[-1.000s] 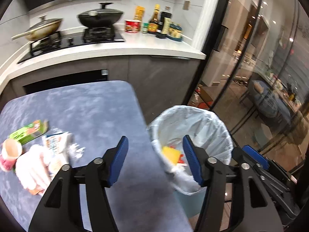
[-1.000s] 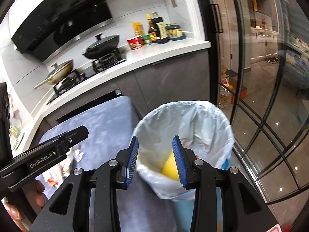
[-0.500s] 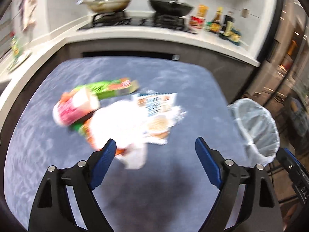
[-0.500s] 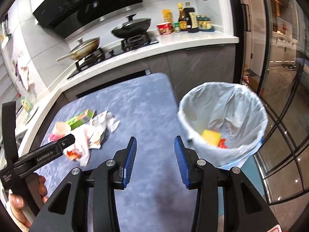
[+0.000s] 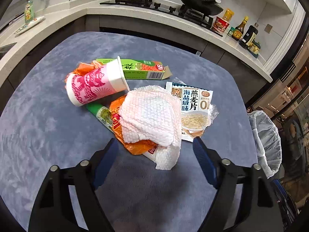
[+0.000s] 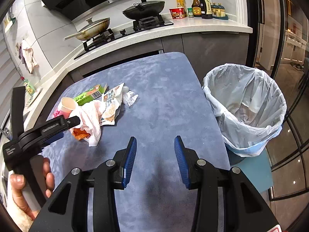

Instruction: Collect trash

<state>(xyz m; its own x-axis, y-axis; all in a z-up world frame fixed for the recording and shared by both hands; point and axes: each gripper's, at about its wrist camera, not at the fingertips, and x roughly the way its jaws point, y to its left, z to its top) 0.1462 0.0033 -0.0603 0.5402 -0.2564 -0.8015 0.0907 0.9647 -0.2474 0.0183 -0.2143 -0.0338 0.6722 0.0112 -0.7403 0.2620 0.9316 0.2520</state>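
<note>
Left gripper [image 5: 155, 150] jaws spread wide, empty, hovering at near edge of trash pile. Right gripper [image 6: 155, 154] jaws apart, empty, over bare blue table [image 6: 164, 104]; open room ahead and toward right edge. Pile left of table centre: one white paper towel [image 5: 152, 116] on top, one orange wrapper [image 5: 135, 145] beneath, one oat packet [image 5: 193, 104] touching towel's right side, one pink cup [image 5: 94, 85] on its side, one green box [image 5: 141, 69] behind. One lined bin [image 6: 245, 104] just beside table's right edge. Counter beyond: two pans, several bottles.
</note>
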